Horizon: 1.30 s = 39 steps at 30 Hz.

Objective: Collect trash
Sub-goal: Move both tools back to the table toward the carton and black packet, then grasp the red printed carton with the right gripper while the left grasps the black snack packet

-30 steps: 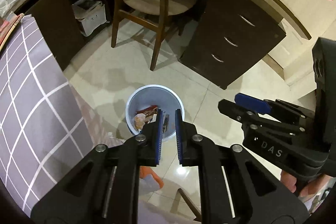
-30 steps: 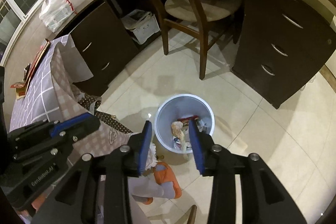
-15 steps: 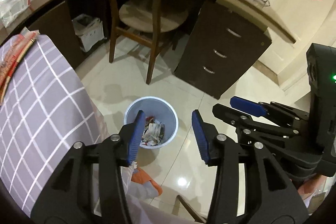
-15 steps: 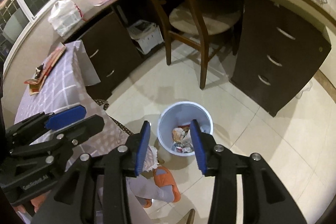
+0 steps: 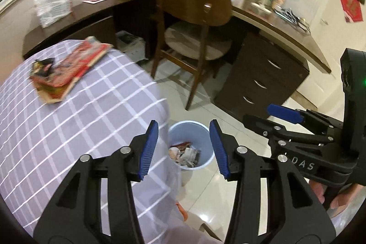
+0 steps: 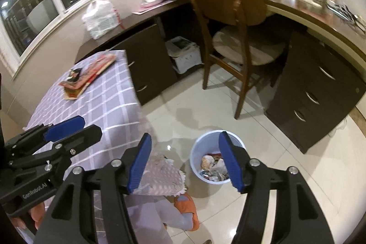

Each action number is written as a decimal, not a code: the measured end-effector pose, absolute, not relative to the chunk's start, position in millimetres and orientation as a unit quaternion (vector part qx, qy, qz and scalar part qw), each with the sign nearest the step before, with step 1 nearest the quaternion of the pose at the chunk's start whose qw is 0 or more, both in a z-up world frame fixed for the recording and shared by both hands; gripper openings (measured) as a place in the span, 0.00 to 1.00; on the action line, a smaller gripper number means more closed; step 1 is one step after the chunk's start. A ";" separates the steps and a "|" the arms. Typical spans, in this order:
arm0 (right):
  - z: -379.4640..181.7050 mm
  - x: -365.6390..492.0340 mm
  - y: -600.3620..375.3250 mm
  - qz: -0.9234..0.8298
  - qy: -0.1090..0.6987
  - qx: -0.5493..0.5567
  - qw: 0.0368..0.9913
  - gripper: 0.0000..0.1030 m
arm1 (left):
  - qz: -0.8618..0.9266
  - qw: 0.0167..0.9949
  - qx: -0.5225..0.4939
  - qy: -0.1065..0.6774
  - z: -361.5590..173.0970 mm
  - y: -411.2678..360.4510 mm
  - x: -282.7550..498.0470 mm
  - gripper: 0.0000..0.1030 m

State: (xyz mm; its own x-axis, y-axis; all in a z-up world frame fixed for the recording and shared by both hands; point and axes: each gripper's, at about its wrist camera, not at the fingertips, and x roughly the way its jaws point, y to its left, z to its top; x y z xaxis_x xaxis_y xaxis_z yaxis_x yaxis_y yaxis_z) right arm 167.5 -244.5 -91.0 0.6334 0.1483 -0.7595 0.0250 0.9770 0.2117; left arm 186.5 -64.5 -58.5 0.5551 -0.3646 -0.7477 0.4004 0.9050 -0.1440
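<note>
A pale blue bin (image 5: 188,133) (image 6: 205,141) stands on the tiled floor, holding crumpled wrappers (image 5: 185,153) (image 6: 213,166). My left gripper (image 5: 183,124) hovers high above it, open, with nothing between its blue pads. My right gripper (image 6: 185,135) hangs beside it, its jaws opening, also empty. Each gripper shows in the other's view: the right gripper (image 5: 283,113) and the left gripper (image 6: 66,126). On the grey checked tablecloth (image 5: 80,118) (image 6: 109,102) lie flat red packets (image 5: 66,70) (image 6: 84,74) with a dark wrapper (image 5: 42,65) on them.
A wooden chair (image 5: 194,13) stands at a curved dark desk with drawers (image 5: 263,81). A white plastic bag (image 5: 53,6) sits on the desk, a white box (image 6: 183,54) under it. Below me are the person's leg and an orange slipper (image 6: 185,207).
Both grippers rose away from the bin and tilted up, bringing the tabletop and its packets into view. The left jaws went from nearly shut to open; the right jaws widened.
</note>
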 end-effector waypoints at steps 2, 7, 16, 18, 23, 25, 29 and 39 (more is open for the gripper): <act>-85.3 169.6 -231.2 0.043 0.424 0.091 0.900 0.59 | -0.200 0.888 0.014 0.415 -55.0 -47.6 184.7 0.45; -72.7 177.0 -193.7 0.072 0.423 0.064 0.901 0.59 | -0.168 0.900 -0.006 0.403 -48.2 -5.8 180.6 0.45; -56.7 201.0 -128.7 0.110 0.422 0.014 0.900 0.61 | -0.113 0.912 -0.047 0.392 -46.6 62.4 179.5 0.49; -55.4 207.8 -113.5 0.123 0.424 0.002 0.897 0.63 | -0.098 0.913 -0.058 0.393 -47.7 79.3 181.1 0.51; -51.9 227.3 -70.6 0.145 0.425 -0.030 0.893 0.75 | -0.064 0.914 -0.080 0.393 -48.5 118.0 185.8 0.54; -51.7 235.4 -53.9 0.154 0.427 -0.043 0.890 0.76 | -0.052 0.915 -0.088 0.391 -48.8 132.1 186.8 0.56; -54.2 249.3 -23.1 0.165 0.427 -0.075 0.886 0.84 | -0.023 0.914 -0.104 0.393 -52.0 162.8 191.0 0.60; -77.2 306.2 41.6 0.176 0.450 -0.122 0.867 0.85 | 0.025 0.904 -0.124 0.409 -67.8 223.6 208.9 0.64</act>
State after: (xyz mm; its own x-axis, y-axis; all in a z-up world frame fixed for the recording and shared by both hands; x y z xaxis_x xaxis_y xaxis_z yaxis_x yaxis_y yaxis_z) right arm 306.2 41.6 -77.2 0.5329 0.1954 -0.8233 -0.4144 0.9086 -0.0526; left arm 208.9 223.6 -67.8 0.6635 -0.0563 -0.7461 -0.1472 0.9679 -0.2039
